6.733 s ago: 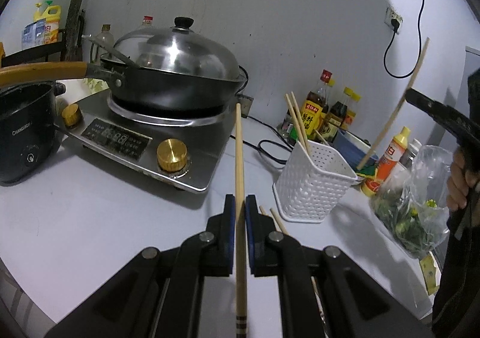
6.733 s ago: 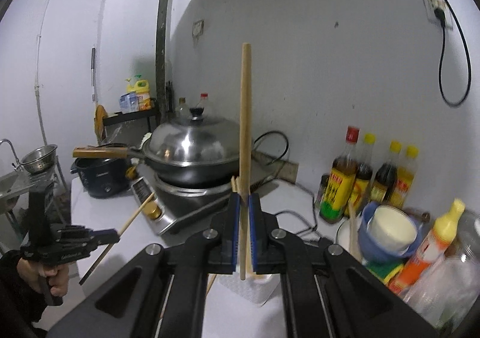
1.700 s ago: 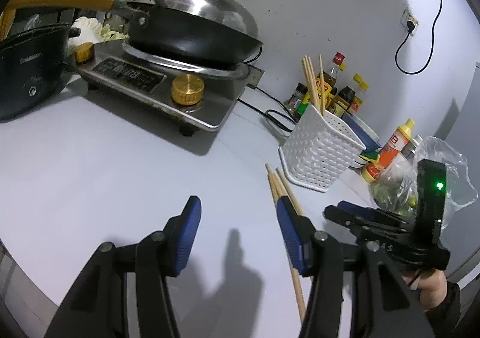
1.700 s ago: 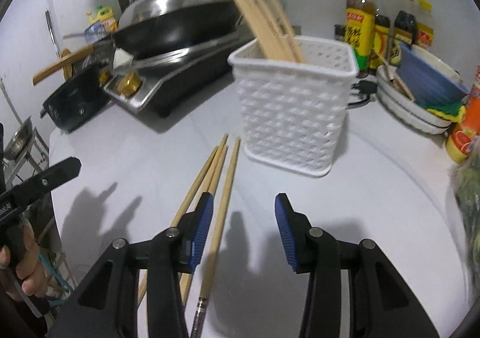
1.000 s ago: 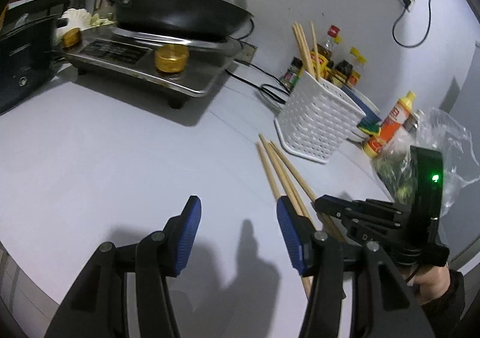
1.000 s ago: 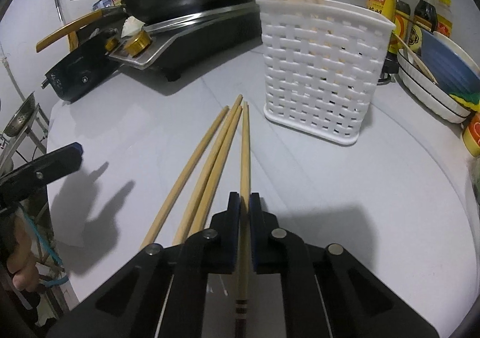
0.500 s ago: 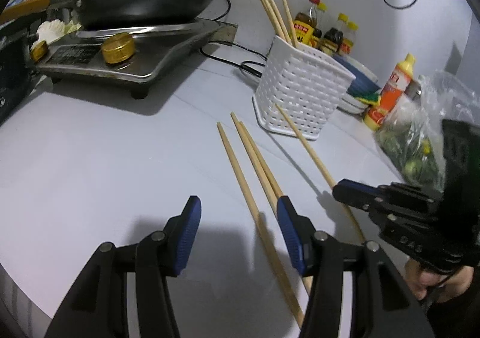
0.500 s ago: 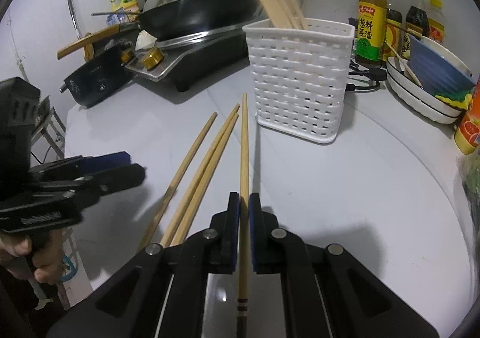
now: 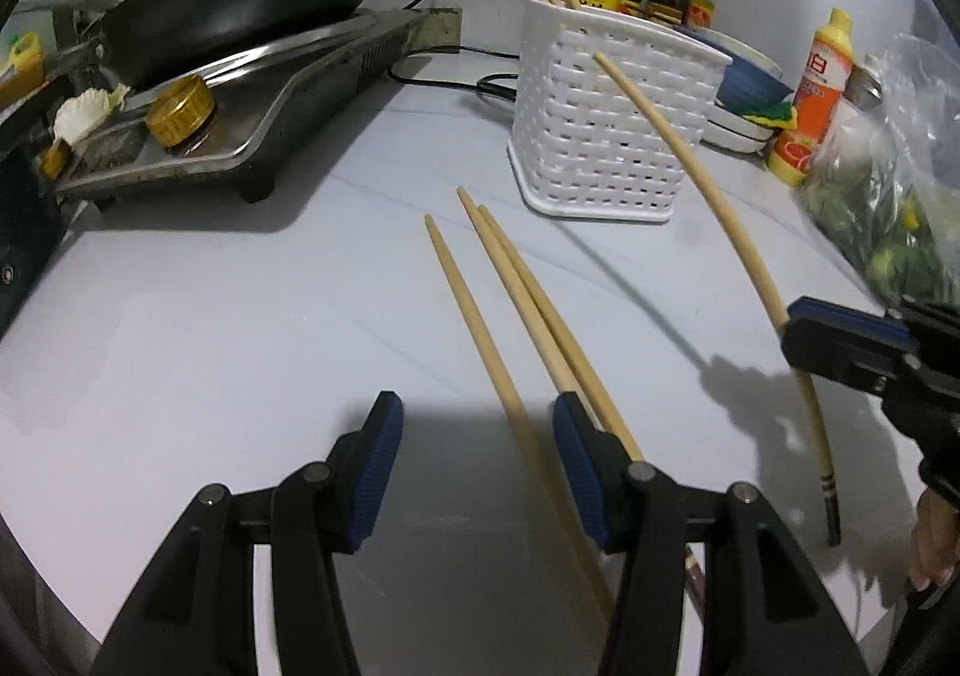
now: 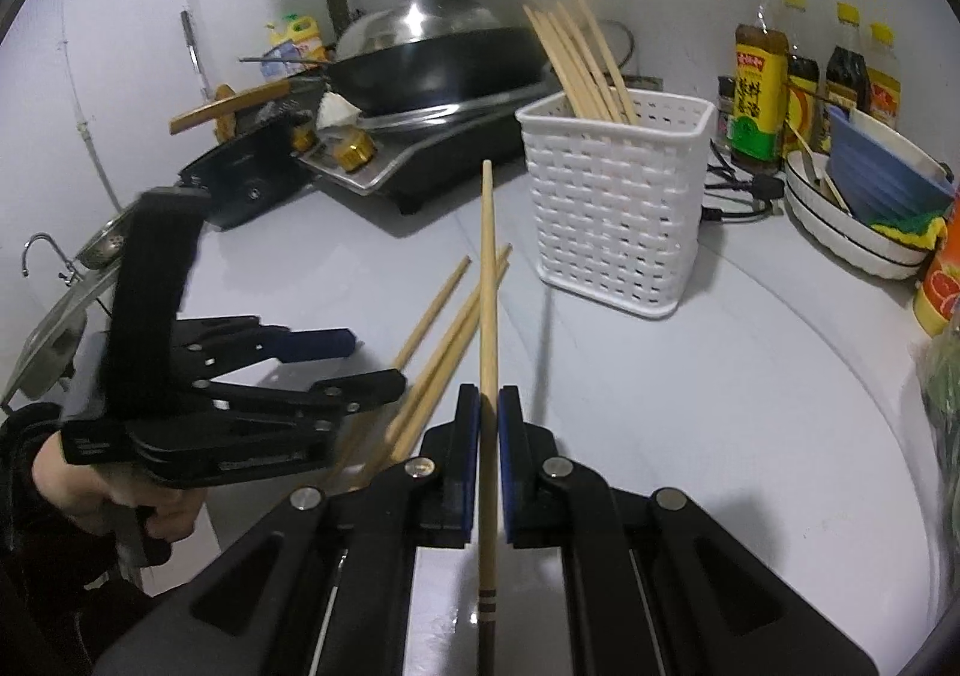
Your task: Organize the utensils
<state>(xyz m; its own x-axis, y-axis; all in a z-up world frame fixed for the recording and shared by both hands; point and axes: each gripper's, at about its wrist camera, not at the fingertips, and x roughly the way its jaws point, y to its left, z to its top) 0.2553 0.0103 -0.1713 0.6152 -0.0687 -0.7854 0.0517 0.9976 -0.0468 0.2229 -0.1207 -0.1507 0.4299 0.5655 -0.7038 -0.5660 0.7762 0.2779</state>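
The right gripper [image 10: 489, 406] is clamped on a long bamboo chopstick [image 10: 487, 280] lifted off the white desk [image 10: 720, 376], tip toward the white woven plastic basket [image 10: 612, 208] ahead. The left gripper [image 9: 474, 430] gapes wide, holding nothing, over three loose bamboo chopsticks [image 9: 510, 292] lying below it.

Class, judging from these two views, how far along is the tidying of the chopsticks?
Done: several chopsticks already stand in the white basket. In hand: the right gripper is shut on one chopstick. Left: three chopsticks lie on the counter, with the open left gripper over them.
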